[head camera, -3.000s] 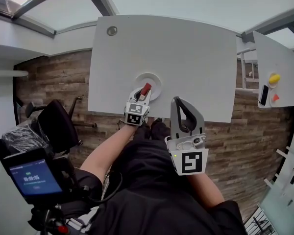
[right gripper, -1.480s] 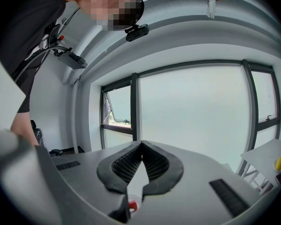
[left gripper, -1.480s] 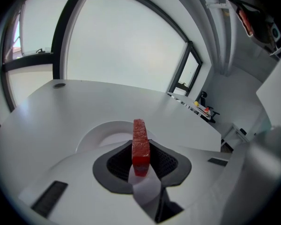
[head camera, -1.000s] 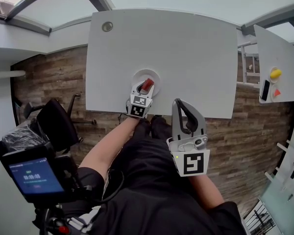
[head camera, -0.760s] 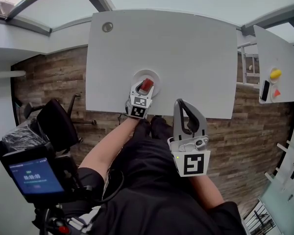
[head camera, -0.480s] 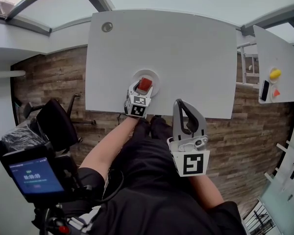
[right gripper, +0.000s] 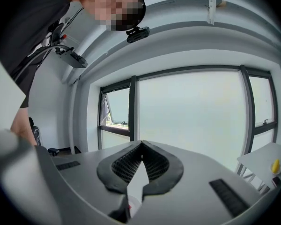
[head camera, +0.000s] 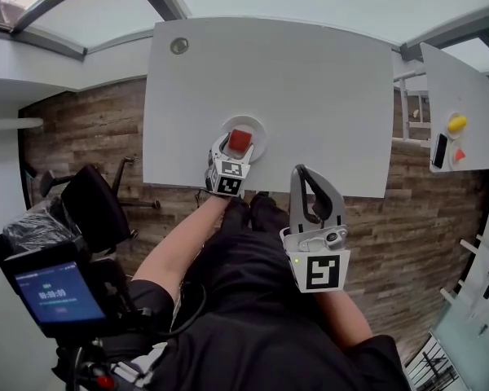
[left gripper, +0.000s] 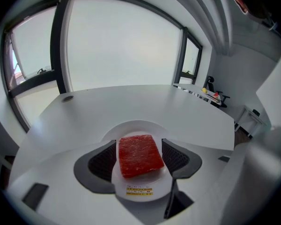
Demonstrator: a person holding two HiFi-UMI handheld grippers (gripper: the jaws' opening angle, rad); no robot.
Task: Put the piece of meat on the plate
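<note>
Nothing is reading clearly; a small label [left gripper: 139,190] is sitting on the near rim of the plate [left gripper: 131,124], its yellow and red print showing too small to make out; a blue screen [head camera: 57,296] is displaying pale timer-like digits, too blurred to read; square black-and-white code markers are showing on the left cube [head camera: 226,183] and the right cube [head camera: 319,271].

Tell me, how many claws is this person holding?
2. The left claw is over the plate, jaws just opened, the meat lying between them. The right claw, shut and empty, hovers at the near edge of the table. None seems hidden.
</note>
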